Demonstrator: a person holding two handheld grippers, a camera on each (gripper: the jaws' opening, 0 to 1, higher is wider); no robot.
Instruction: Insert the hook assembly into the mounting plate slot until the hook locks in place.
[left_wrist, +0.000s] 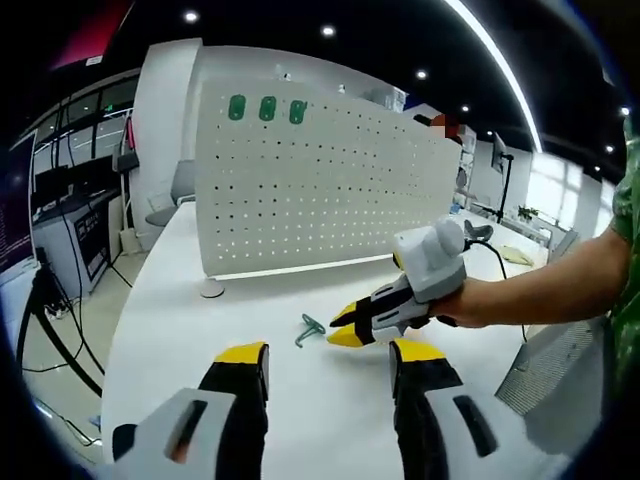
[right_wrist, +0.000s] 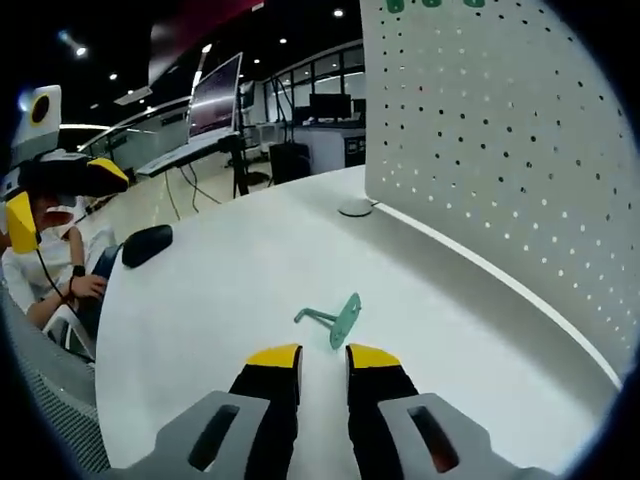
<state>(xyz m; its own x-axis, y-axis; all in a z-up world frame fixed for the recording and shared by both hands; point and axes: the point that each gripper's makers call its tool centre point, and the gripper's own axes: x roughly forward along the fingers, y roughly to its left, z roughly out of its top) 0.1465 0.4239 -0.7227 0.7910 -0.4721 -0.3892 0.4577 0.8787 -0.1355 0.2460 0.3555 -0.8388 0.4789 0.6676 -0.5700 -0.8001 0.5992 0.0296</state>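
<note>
Jaws of the left gripper (left_wrist: 328, 362) stand wide apart in the left gripper view, with bare white table (left_wrist: 180, 300) between the yellow tips. The green hook (left_wrist: 309, 329) lies flat on the table just past the tips, at about 12 o'clock from this gripper, and does not touch it. The right gripper (left_wrist: 349, 326) comes in from 3 o'clock, held by a hand (left_wrist: 480, 300). Its yellow tips sit close together, just beside the hook. Farther out, at 12 o'clock, the white board with holes (left_wrist: 330, 190) stands upright on the table. Three green hooks (left_wrist: 267, 108) hang near its top edge.

In the right gripper view, the right gripper (right_wrist: 323, 357) has its jaws nearly closed, with only a thin gap, and holds nothing. The green hook (right_wrist: 334, 319) lies just past the tips at 12 o'clock, close but apart. The board with holes (right_wrist: 500, 150) rises at 2 o'clock. The left gripper (right_wrist: 60, 180) shows at 10 o'clock.
</note>
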